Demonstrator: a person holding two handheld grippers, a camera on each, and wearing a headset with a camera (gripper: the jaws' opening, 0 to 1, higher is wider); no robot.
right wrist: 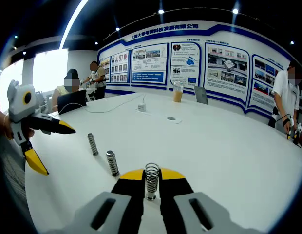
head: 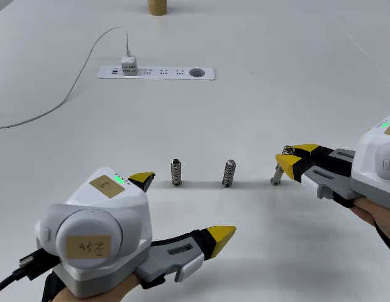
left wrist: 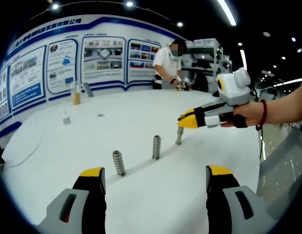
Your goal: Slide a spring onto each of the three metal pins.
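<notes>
Three metal pins stand in a row on the white table. A spring sits over the left pin and another over the middle pin. The right pin leans a little, with a third spring at its top. My right gripper is shut on that spring, whose coils show between the yellow tips with the pin under them. My left gripper is open and holds nothing, near the front edge, short of the row.
A white power strip with a plugged charger and its cable lies further back. A cup stands at the far edge. People stand or sit beyond the table, one of them near shelves.
</notes>
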